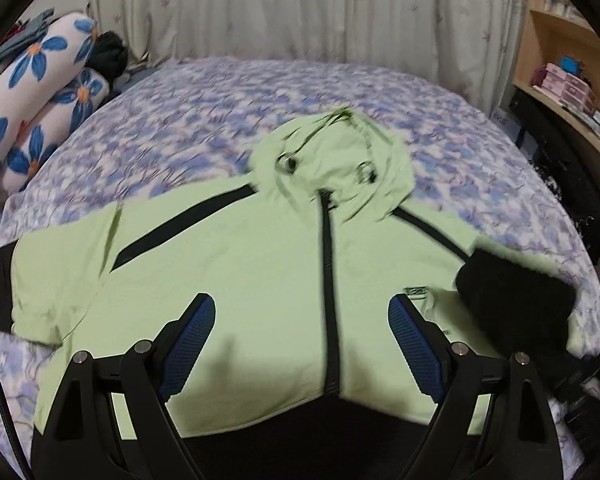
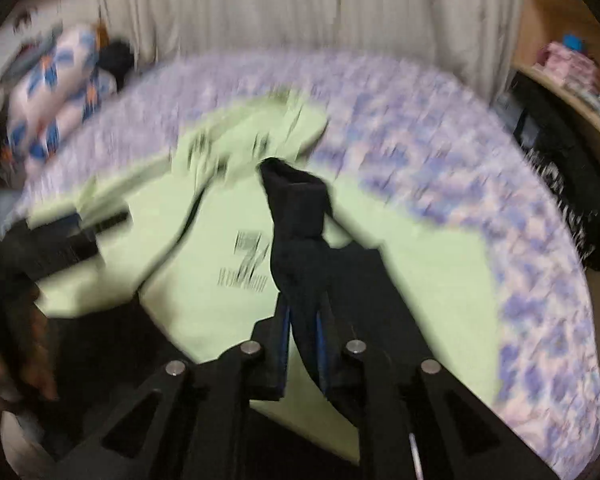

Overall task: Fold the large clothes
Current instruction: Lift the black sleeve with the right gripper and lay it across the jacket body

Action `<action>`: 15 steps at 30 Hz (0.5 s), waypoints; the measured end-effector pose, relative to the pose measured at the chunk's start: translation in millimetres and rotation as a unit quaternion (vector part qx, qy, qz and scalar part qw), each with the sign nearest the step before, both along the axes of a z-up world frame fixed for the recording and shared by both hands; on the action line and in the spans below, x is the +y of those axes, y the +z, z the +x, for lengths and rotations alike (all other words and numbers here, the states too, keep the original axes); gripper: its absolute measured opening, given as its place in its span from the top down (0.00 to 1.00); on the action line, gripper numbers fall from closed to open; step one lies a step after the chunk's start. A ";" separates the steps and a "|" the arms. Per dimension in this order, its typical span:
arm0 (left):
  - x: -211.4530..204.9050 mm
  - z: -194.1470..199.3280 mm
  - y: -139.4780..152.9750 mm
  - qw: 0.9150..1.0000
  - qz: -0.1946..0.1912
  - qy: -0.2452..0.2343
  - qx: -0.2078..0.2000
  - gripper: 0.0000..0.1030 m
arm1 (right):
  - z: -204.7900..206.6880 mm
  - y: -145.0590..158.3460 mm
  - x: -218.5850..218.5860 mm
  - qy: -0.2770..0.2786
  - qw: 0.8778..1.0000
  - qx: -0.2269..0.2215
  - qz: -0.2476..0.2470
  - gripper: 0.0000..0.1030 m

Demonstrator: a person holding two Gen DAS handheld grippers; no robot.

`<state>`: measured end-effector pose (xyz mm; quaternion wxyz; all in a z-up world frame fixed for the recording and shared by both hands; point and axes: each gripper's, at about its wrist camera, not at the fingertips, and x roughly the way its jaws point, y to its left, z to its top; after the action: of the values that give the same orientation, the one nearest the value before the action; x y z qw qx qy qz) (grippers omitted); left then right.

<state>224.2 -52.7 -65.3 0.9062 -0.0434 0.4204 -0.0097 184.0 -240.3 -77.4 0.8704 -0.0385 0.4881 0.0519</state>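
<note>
While the light green hooded jacket with black zip and black stripes lies front-up on the purple floral bedsheet, the left gripper hovers above its lower front, fingers spread wide and holding nothing. The right gripper has its fingers clamped on the jacket's black sleeve cuff, lifted above the jacket's chest.
</note>
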 end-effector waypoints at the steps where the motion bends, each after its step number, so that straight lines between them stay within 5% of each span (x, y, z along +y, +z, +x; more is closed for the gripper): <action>1: 4.6 -1.5 -2.8 1.000 0.000 0.003 0.006 0.15 | -7.5 -7.2 5.8 0.003 1.000 0.008 0.004 0.85; 6: 21.6 -4.3 -14.2 0.999 -0.029 0.003 0.045 0.15 | -23.7 -9.4 21.4 -0.004 1.000 0.004 0.017 0.43; 11: 24.4 -11.7 -25.8 0.996 -0.051 -0.015 0.072 0.15 | -36.0 1.5 15.9 -0.041 0.996 -0.011 0.076 0.42; 15: 19.7 -19.0 -35.4 0.989 -0.099 -0.056 0.096 0.15 | -57.1 1.3 -5.8 -0.120 0.979 -0.037 0.158 0.42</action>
<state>205.2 -33.0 -100.6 0.8508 -0.1098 0.5045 -0.0977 126.9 -246.1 -76.2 0.8826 0.1568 0.4426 0.0225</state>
